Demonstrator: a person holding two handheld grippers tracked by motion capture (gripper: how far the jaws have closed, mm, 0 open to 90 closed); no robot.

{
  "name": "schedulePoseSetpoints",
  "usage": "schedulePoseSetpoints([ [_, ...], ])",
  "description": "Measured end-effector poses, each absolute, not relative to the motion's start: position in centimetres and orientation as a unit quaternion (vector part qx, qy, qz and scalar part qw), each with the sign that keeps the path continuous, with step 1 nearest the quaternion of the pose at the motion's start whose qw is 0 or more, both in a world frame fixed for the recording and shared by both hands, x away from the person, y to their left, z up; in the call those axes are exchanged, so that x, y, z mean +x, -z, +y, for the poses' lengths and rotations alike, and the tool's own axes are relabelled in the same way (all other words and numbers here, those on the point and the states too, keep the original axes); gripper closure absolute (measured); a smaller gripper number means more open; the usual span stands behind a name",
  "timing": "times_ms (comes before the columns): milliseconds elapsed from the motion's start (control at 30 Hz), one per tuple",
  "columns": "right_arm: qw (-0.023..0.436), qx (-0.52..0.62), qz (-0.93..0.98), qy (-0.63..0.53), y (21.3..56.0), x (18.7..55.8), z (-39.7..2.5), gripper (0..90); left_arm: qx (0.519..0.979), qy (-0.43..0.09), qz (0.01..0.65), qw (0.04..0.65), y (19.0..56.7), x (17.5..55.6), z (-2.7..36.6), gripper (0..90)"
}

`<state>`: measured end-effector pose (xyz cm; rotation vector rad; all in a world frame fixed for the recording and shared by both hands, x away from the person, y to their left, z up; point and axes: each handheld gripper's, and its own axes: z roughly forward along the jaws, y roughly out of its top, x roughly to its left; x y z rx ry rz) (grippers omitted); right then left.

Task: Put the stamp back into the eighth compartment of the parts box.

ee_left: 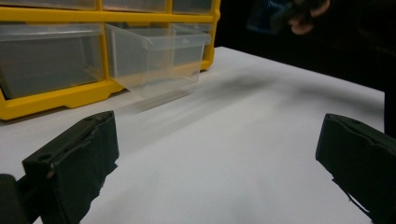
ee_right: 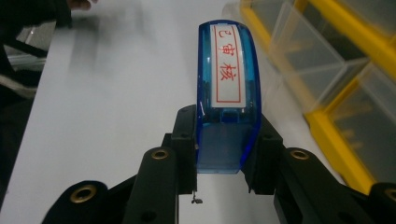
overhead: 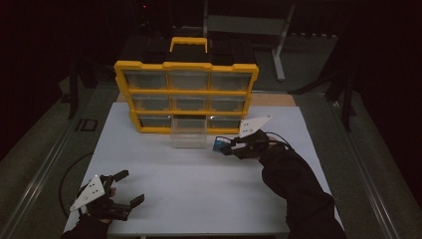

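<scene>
A yellow organiser (overhead: 186,67) with clear drawers stands at the back of the white table. Its bottom middle drawer (overhead: 188,133) is pulled out toward me and looks empty (ee_left: 156,58). My right gripper (overhead: 228,146) hovers just right of that drawer, shut on a translucent blue stamp (ee_right: 228,95) with a white label and red characters. The stamp (overhead: 219,145) points toward the drawer. My left gripper (overhead: 130,188) rests at the table's front left, open with nothing between its black pads (ee_left: 74,163).
The white table top (overhead: 199,189) stretches between both hands. A black box with a yellow handle (overhead: 189,45) sits behind the organiser. A metal frame (overhead: 278,45) stands at the back right. Dark floor surrounds the table.
</scene>
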<state>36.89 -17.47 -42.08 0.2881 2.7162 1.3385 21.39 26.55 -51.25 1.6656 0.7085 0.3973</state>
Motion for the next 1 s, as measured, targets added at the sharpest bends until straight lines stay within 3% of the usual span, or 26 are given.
schedulePoseSetpoints([
  [1000,0.097,0.104,0.885,-0.444,36.3,40.8,-12.6,69.7,0.725,-0.169,0.299,0.597,51.3,21.3,26.4,0.1],
])
